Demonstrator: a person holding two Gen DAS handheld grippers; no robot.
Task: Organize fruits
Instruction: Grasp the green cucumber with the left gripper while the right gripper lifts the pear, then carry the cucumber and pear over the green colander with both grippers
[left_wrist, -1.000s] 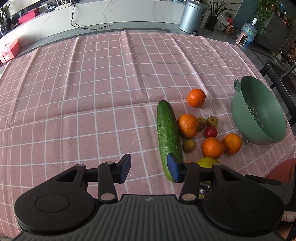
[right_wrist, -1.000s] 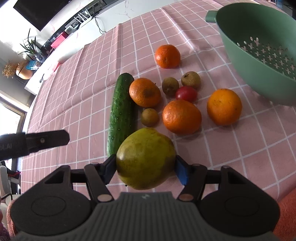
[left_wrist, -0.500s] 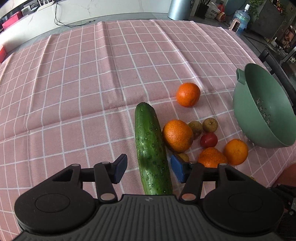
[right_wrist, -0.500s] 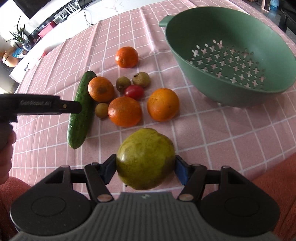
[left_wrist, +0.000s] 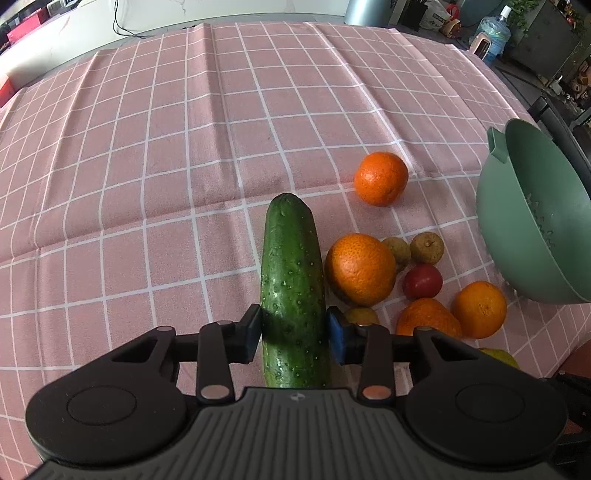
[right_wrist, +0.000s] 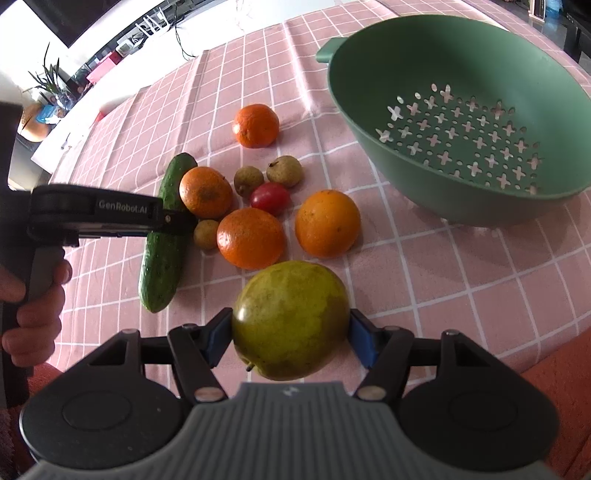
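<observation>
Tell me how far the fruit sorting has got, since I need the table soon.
Nothing looks finished: the green colander is empty. In hand: the right gripper holds a yellow-green pear, and the left gripper has its pads against the cucumber. Left on the cloth: four oranges, a red tomato and three small brown fruits.

The left gripper (left_wrist: 294, 328) body hides the cucumber's (left_wrist: 293, 280) near end.

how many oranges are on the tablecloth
4: one far orange alone, one beside the cucumber, one front-middle, one nearest the colander. None appear hidden.
</observation>
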